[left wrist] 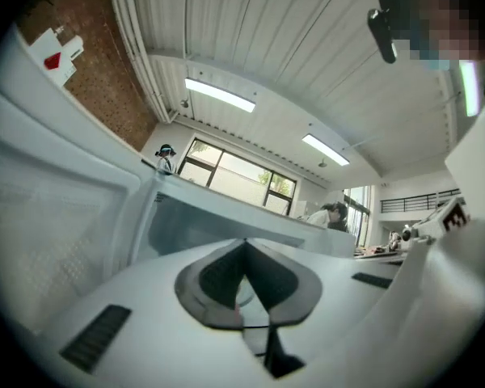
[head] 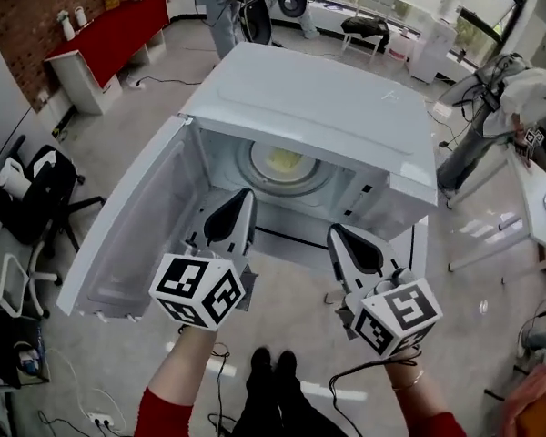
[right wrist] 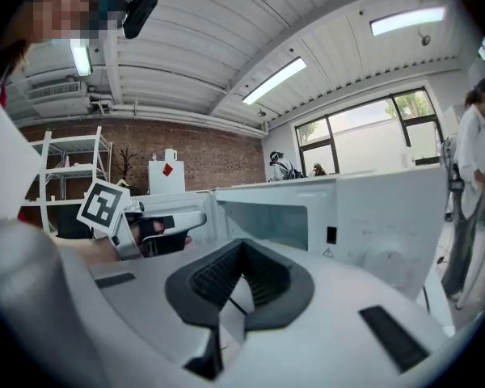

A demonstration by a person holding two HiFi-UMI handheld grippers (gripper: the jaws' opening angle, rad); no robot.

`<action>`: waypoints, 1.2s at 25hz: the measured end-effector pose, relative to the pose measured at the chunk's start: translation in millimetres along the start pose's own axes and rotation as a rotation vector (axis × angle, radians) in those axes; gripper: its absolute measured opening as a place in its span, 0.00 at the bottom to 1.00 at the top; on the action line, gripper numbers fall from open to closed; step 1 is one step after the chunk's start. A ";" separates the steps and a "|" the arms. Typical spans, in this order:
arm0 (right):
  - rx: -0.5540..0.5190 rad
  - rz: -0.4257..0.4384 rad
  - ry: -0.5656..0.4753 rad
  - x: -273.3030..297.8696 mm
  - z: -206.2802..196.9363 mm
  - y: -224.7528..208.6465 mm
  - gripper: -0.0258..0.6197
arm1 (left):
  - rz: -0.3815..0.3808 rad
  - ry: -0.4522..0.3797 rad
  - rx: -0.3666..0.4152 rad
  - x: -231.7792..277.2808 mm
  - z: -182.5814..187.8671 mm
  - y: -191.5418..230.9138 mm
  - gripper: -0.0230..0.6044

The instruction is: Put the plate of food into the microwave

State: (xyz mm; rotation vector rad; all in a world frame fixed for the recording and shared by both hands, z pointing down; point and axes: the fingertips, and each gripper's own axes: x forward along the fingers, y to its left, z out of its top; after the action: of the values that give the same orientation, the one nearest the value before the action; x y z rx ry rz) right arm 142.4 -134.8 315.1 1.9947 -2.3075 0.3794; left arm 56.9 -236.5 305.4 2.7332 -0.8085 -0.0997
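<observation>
The white microwave point(head: 328, 107) stands with its door point(head: 136, 226) swung open to the left. Inside, a plate with yellowish food point(head: 285, 164) rests on the round turntable. My left gripper point(head: 244, 192) hovers in front of the opening on its left side, jaws shut with nothing between them. My right gripper point(head: 332, 228) is beside it to the right, a little further back from the opening, also shut and empty. In the left gripper view the closed tips point(left wrist: 244, 241) point at the microwave's cavity point(left wrist: 226, 225). The right gripper view shows its closed tips point(right wrist: 242, 241) before the microwave point(right wrist: 372, 217).
A red-topped cabinet point(head: 109, 39) lines the brick wall at the far left, and a black office chair point(head: 36, 198) stands left of the door. A white table point(head: 541, 198) is at the right. A person point(head: 223, 7) stands behind the microwave. Cables lie on the floor.
</observation>
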 end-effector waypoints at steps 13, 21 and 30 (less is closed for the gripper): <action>0.027 -0.026 -0.064 -134.3 3.3 27.0 0.06 | -0.140 0.138 0.182 -112.9 -24.2 -108.1 0.05; 0.102 -0.047 -0.142 -168.4 -3.3 24.1 0.06 | -0.124 0.194 0.297 -139.9 -27.8 -132.5 0.05; 0.088 -0.036 -0.126 -168.7 -13.4 31.6 0.06 | -0.117 0.145 0.282 -151.4 -21.3 -142.4 0.05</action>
State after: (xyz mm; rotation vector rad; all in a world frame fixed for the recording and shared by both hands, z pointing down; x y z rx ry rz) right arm 136.3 35.1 288.0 2.1576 -2.3624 0.3691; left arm 7.1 -34.9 281.7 3.0074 -0.6665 0.2020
